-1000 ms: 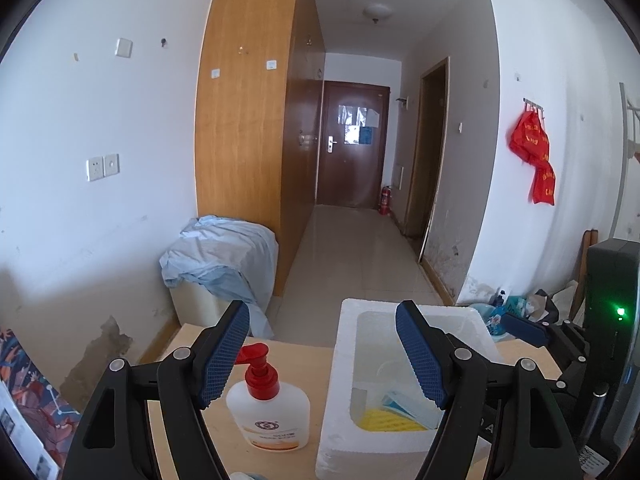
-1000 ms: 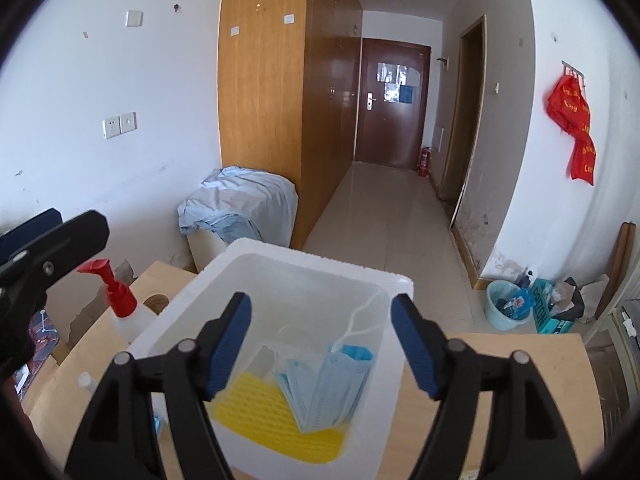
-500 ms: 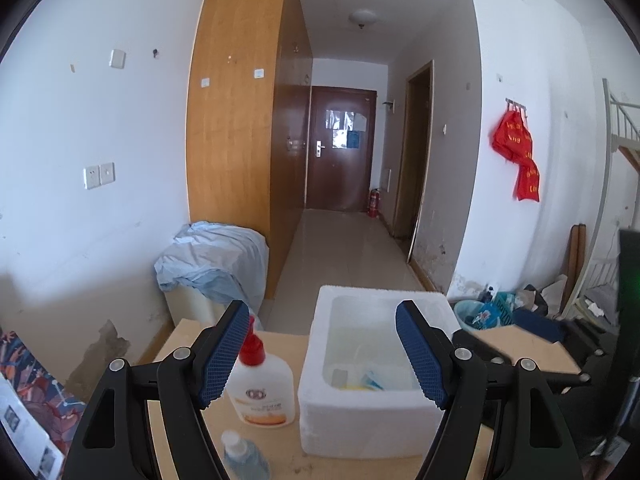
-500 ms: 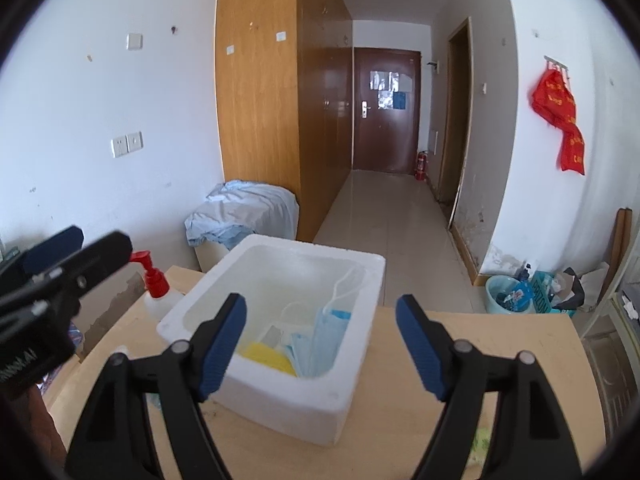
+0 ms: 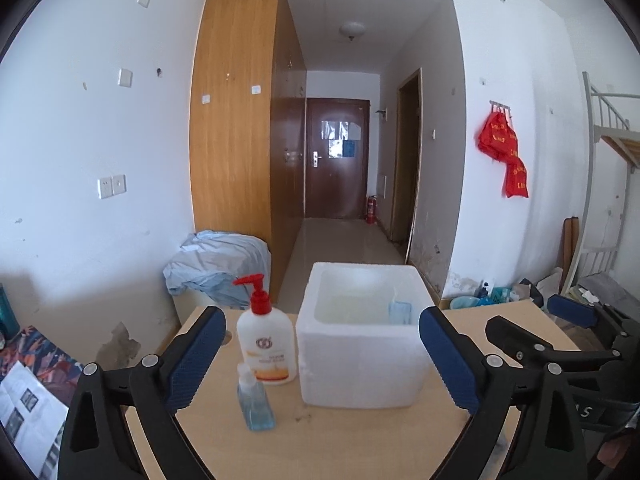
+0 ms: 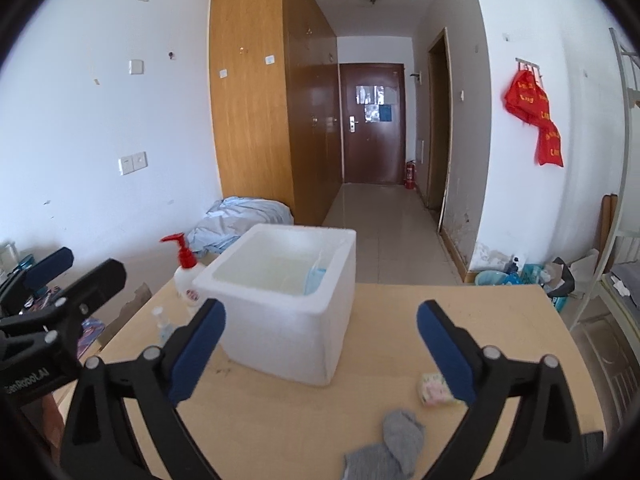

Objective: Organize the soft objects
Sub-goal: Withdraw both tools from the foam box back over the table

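Note:
A white foam box [image 5: 362, 340] [image 6: 286, 300] stands on the wooden table [image 5: 360, 440] [image 6: 280, 420]. Blue face masks [image 5: 400, 312] [image 6: 316, 278] lean against its right inner wall. A grey sock [image 6: 390, 450] lies on the table at the front right, with a small pale sponge [image 6: 434, 390] just beyond it. My left gripper [image 5: 322, 360] is held back from the box, its jaws opening wide with nothing between them. My right gripper [image 6: 320, 346] is likewise back from the box, jaws opening and empty. The sock lies below its right finger.
A white pump bottle with a red top [image 5: 266, 342] [image 6: 186, 276] and a small blue bottle [image 5: 254, 404] [image 6: 162, 324] stand left of the box. The other gripper shows at each view's side edge. Beyond the table are a cloth-covered box [image 5: 218, 264] and a hallway.
Both grippers have pulled back from the foam box, which now looks smaller and farther. Both pairs of jaws have widened. The sock and the sponge have come into the right wrist view.

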Demonstrator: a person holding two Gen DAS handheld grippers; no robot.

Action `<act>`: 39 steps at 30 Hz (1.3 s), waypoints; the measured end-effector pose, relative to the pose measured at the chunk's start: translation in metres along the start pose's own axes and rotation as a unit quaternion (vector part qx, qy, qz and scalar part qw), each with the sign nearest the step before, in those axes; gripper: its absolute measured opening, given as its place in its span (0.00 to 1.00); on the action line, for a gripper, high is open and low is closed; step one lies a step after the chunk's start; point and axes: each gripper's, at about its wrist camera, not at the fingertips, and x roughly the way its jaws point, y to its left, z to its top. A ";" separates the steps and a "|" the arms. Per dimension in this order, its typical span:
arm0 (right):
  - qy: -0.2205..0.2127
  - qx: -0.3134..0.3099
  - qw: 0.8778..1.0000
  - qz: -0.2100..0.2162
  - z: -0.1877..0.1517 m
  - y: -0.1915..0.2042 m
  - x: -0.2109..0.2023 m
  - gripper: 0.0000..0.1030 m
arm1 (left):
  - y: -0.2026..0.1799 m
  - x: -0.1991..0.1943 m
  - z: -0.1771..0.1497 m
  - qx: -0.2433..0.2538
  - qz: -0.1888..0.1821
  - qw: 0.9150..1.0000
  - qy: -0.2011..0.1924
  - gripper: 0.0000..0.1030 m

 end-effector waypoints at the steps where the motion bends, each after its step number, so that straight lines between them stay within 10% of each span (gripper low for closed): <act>1: 0.000 -0.001 1.000 -0.002 -0.003 0.000 -0.004 0.97 | -0.002 -0.005 -0.003 0.004 -0.004 1.000 0.002 0.95; 22: -0.032 0.011 0.999 -0.025 -0.041 -0.011 -0.081 0.99 | -0.006 -0.095 -0.041 0.001 -0.021 0.999 -0.030 0.98; 39: -0.037 0.032 0.997 -0.067 -0.063 -0.029 -0.097 0.99 | -0.031 -0.091 -0.057 0.006 -0.066 0.998 -0.015 0.98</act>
